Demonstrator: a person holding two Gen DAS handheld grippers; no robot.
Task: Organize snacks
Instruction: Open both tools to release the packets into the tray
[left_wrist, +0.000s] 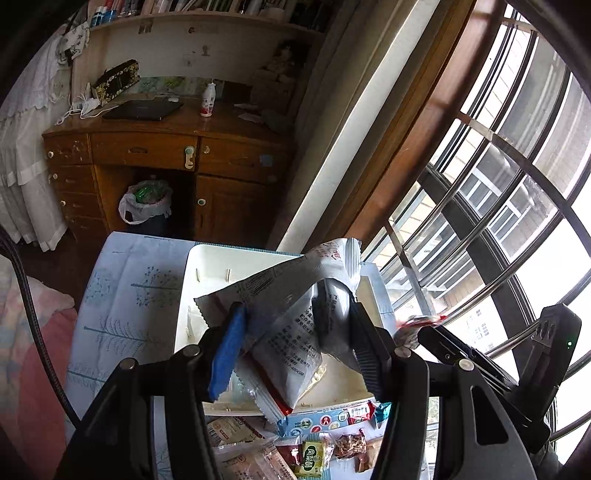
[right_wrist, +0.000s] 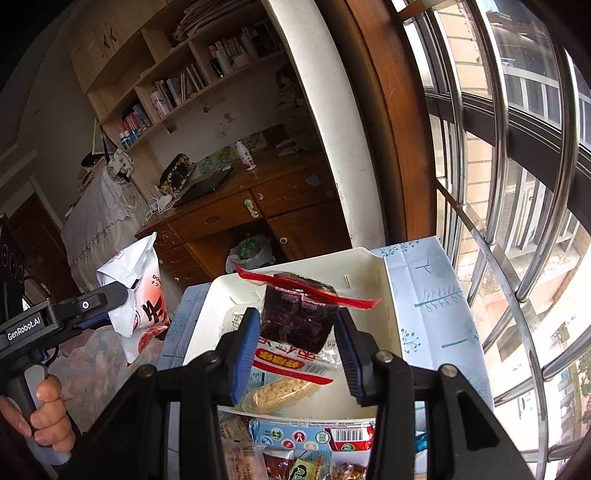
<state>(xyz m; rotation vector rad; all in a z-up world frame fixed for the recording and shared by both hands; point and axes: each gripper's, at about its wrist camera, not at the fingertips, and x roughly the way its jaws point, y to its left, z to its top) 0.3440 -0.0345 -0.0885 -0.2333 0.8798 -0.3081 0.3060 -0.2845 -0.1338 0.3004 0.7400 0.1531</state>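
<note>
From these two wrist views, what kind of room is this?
Most likely a bedroom or study at home. A wooden desk stands against the far wall with a bookshelf of books above it, a lace-trimmed bedcover drapes at the left, and a barred window looks out on apartment buildings.

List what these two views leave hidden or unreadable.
- Left wrist view: white tray floor, covered by the held grey packet.
- Left wrist view: right gripper load, a red blur.
- Right wrist view: loose snacks, cut off by the bottom edge.

Grey-white snack bag (left_wrist: 291, 325) and dark red-edged packet (right_wrist: 299, 317) aloft over white tray (right_wrist: 391, 295).
</note>
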